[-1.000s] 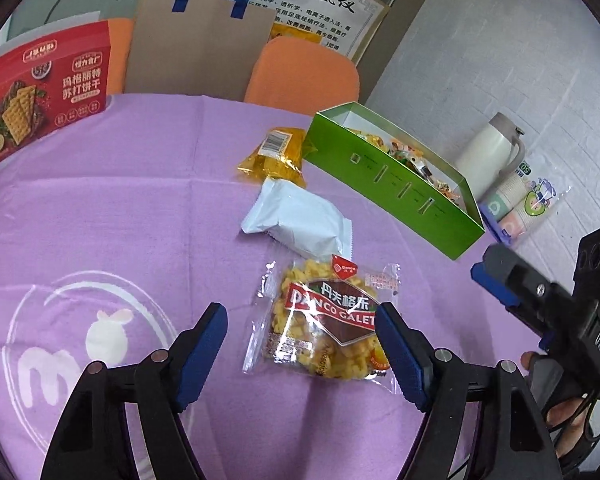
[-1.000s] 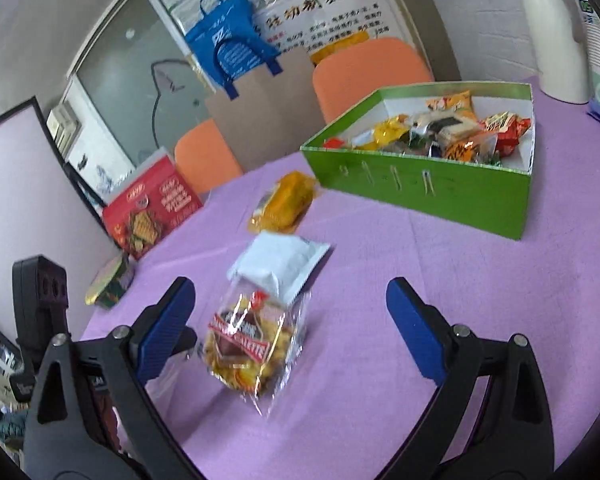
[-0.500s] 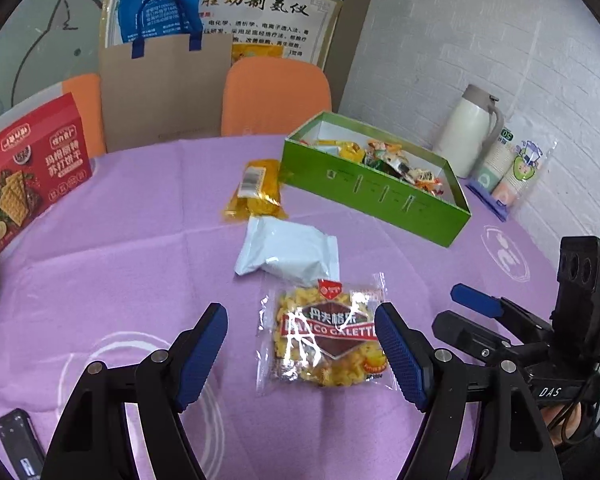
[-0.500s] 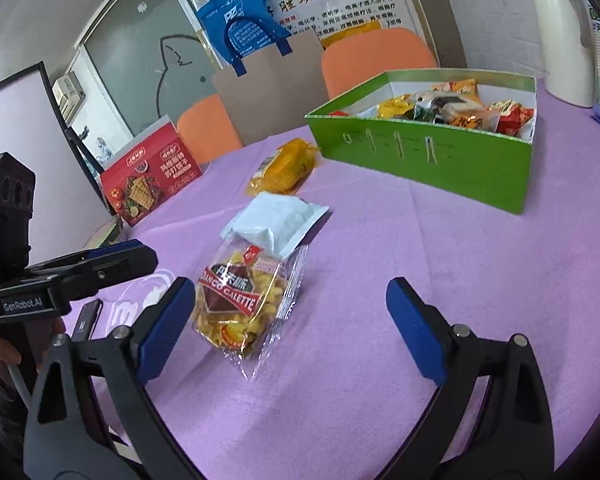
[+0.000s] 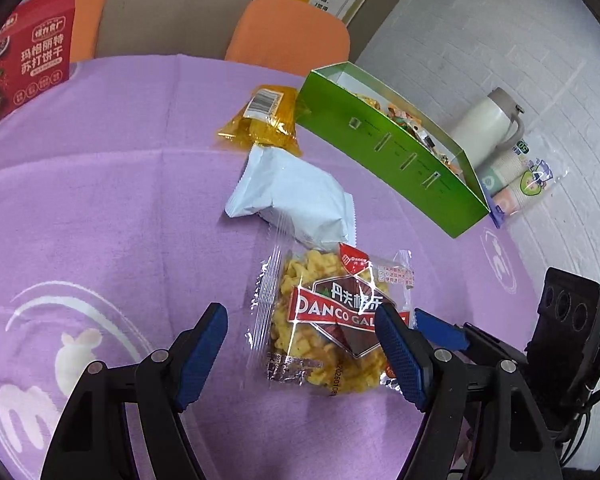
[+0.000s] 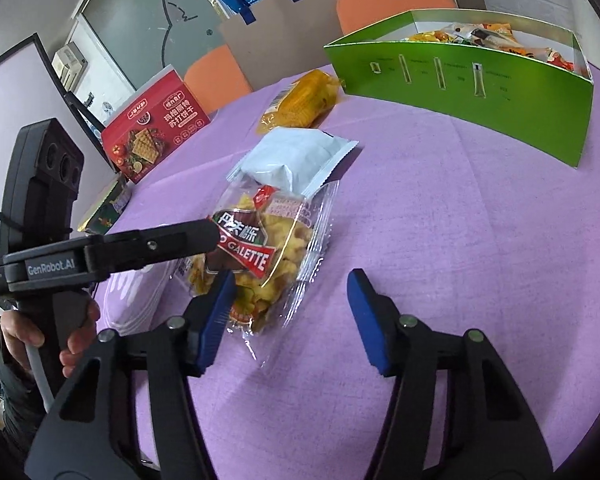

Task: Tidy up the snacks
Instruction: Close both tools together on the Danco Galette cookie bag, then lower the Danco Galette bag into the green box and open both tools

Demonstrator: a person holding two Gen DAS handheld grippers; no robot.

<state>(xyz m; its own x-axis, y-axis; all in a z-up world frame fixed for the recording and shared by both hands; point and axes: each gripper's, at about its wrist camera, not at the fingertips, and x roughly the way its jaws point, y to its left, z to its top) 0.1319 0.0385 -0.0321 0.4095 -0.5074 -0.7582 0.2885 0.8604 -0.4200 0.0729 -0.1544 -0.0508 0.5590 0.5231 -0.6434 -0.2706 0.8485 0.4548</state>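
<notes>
A clear Danco Galette snack bag point(image 5: 332, 320) point(image 6: 268, 256) lies on the purple tablecloth. My left gripper point(image 5: 300, 348) is open and low over it, one finger on each side of the bag's near end. In the right wrist view the left gripper's finger point(image 6: 160, 244) crosses in front of the bag. My right gripper point(image 6: 292, 316) is open just right of the bag, its left pad close to the wrapper. Beyond lie a white packet point(image 5: 296, 200) point(image 6: 296, 156) and a yellow packet point(image 5: 264, 120) point(image 6: 304, 100). The green box point(image 5: 392, 152) point(image 6: 472, 84) holds several snacks.
A red cracker box point(image 6: 156, 128) point(image 5: 24, 64) stands at the table's far left. A white thermos point(image 5: 488, 124) and a sleeve of paper cups point(image 5: 520, 184) sit behind the green box by the wall. Orange chairs point(image 5: 288, 32) and a paper bag point(image 6: 276, 44) stand beyond the table.
Both grippers have come down and closer to the Galette bag, which now sits between the left fingers. The right gripper has drawn in beside it. No packet has moved.
</notes>
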